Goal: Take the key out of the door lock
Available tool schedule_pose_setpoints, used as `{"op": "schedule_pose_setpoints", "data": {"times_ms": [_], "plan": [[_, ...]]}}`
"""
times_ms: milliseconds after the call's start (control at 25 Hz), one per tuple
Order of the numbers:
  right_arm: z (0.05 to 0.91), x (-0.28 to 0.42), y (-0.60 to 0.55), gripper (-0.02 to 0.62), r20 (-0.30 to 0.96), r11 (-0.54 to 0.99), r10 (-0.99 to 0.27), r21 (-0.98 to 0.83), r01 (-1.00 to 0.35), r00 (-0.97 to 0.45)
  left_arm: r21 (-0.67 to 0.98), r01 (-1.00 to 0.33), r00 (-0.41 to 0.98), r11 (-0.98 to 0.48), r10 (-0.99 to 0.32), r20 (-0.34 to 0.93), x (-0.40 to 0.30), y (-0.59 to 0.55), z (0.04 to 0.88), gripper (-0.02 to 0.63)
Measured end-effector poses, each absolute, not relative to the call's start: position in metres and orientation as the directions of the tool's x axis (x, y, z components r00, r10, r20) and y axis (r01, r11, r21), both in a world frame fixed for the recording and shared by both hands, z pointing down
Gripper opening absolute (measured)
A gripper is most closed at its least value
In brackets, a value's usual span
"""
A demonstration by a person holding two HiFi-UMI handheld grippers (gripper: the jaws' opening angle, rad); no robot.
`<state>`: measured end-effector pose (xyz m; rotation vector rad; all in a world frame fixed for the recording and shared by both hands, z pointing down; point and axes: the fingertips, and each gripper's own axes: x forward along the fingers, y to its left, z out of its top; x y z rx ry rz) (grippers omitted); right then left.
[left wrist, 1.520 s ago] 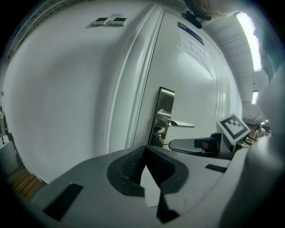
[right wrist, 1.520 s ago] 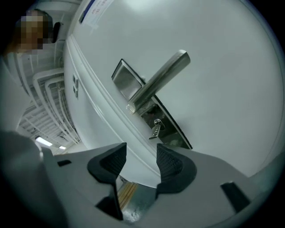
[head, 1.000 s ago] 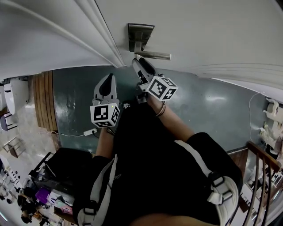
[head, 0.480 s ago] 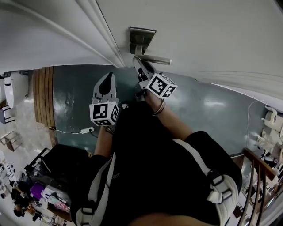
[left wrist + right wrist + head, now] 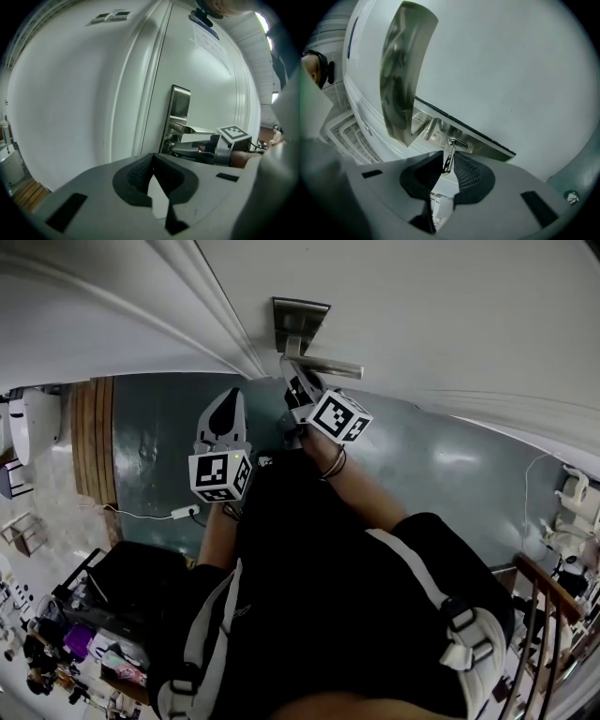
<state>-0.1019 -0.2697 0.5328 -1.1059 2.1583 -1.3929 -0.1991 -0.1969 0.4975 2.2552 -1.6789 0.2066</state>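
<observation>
A steel lock plate [image 5: 298,317] with a lever handle [image 5: 330,363] is on the white door [image 5: 450,306]. In the right gripper view a small silver key [image 5: 449,157] hangs from the keyhole below the handle [image 5: 473,138]. My right gripper [image 5: 448,162] is closing with the key between its pads, and a thin gap still shows at the fingertips. In the head view the right gripper [image 5: 296,382] reaches in just under the handle. My left gripper [image 5: 225,414] hovers to its left, away from the door hardware. It is shut and empty [image 5: 152,161].
The door frame moulding [image 5: 220,324] runs left of the lock. Below are a teal floor [image 5: 159,446], a wooden strip [image 5: 92,446], a white cable [image 5: 141,514] and dark bags [image 5: 131,596]. A stair railing [image 5: 553,615] stands at the right.
My right gripper has crept up and in toward the lock, under the handle. The left gripper has hardly moved.
</observation>
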Motion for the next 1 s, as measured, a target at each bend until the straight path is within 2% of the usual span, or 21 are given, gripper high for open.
{"op": "schedule_pose_setpoints", "data": {"times_ms": [160,440,1000], "plan": [[0.532,-0.103,-0.269,0.064,0.085,0.183,-0.774,-0.918,-0.351,-0.627,0.169,-0.948,0.312,-0.271,-0.900,0.305,-0.196,-0.197,0.499,0.023],[0.534,-0.104,-0.269,0.032,0.069,0.036,-0.807,-0.985,-0.166,-0.587,0.178,-0.944,0.322,-0.279,-0.898,0.301,-0.197,-0.193,0.500,0.023],[0.533,-0.100,-0.267,0.029,0.063,0.022,-0.830,-0.989,-0.145,-0.555,0.184,-0.941,0.328,-0.283,-0.894,0.306,-0.197,-0.186,0.501,0.023]]}}
